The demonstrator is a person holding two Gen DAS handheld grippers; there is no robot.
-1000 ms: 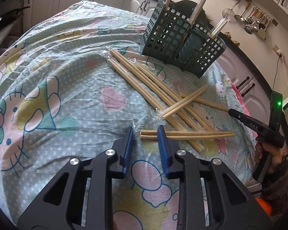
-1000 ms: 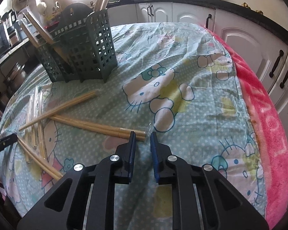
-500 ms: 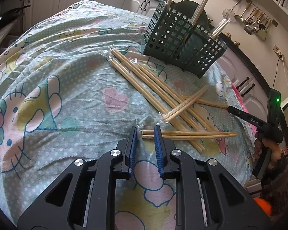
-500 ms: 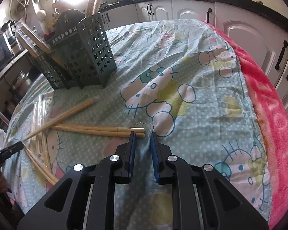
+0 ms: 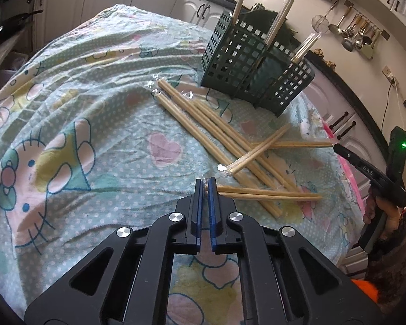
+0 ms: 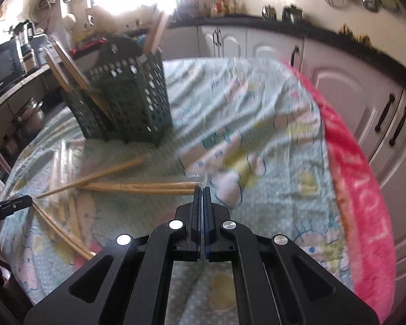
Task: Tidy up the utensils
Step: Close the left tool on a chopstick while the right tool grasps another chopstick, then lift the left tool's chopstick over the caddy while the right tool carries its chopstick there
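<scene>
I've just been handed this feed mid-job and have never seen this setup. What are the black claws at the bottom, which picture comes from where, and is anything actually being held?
There is no robot. A person holds a two-finger clamp in each hand, and each clamp carries a wide-angle camera that looks along its fingers. That is why a black claw fills the bottom of each picture.

One view is from the left gripper, the other from the right gripper. The right-hand view is blurred.

On the cartoon cloth lie wrapped chopsticks, and a green basket already holds a few.

Both sets of jaws have just been closing. The left one seems to pinch the clear wrapper end of the near pair. The right one pinches the wrapper tip of another pair.
</scene>
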